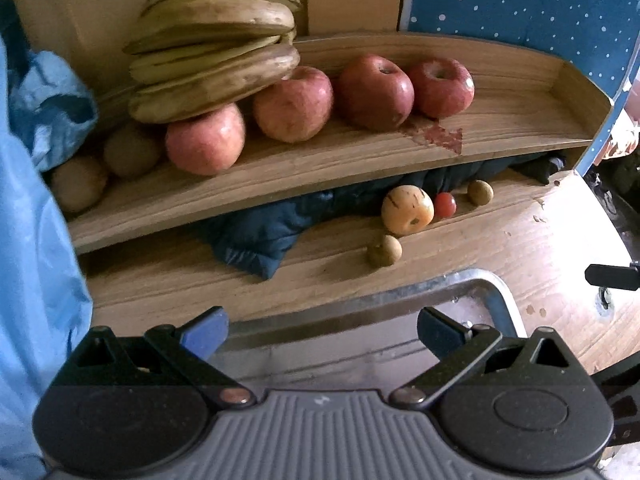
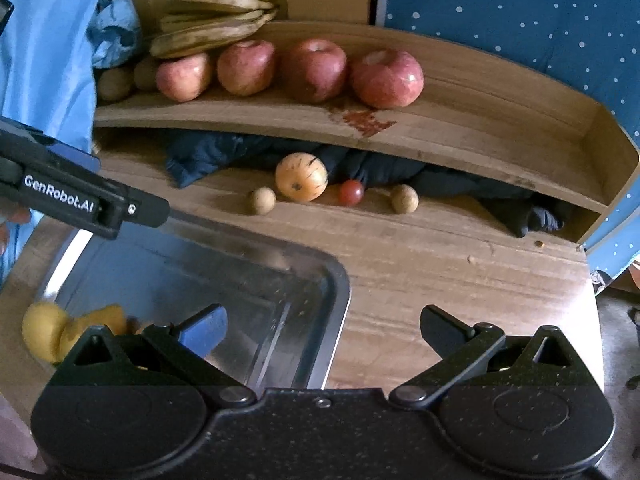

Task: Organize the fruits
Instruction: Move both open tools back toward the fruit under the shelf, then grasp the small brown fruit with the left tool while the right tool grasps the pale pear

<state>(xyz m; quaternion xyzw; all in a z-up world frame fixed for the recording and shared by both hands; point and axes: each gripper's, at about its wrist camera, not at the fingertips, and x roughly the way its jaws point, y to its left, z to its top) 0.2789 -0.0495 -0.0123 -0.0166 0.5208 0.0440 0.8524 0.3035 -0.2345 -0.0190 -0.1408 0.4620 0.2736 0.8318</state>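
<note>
Left hand-held gripper (image 1: 322,330): jaws spread wide, nothing between them; poised above the near rim of the metal tray (image 1: 496,296).
Far left of it: blue plastic bag (image 1: 48,112), crumpled against the shelf end.
Ahead-left on the shelf (image 1: 360,160): two brown kiwis (image 1: 132,150), partly tucked behind the first apple; bananas (image 1: 212,46) stacked above, resting on that apple.
Straight ahead on the shelf: four red apples (image 1: 294,106) in a row, touching or nearly so; red stain (image 1: 440,136) on the board just in front of the rightmost pair.
Under the shelf: dark blue cloth (image 1: 260,236) bunched up, spilling forward onto the bench (image 1: 520,240).
Ahead-right on the bench: pale yellow apple (image 1: 407,210) beside a small red tomato (image 1: 445,205); small brown round fruits (image 1: 384,251) nearer, another to the right of the tomato.
Right hand-held gripper (image 2: 324,330): jaws wide apart, empty; over the tray's right corner and bare bench.
Left of it: the other tool's black arm crossing above the tray; yellow fruit pieces (image 2: 72,330) in the tray, blurred, kind not clear.
In the way: overhanging shelf edge and cloth close behind the loose fruit.
</note>
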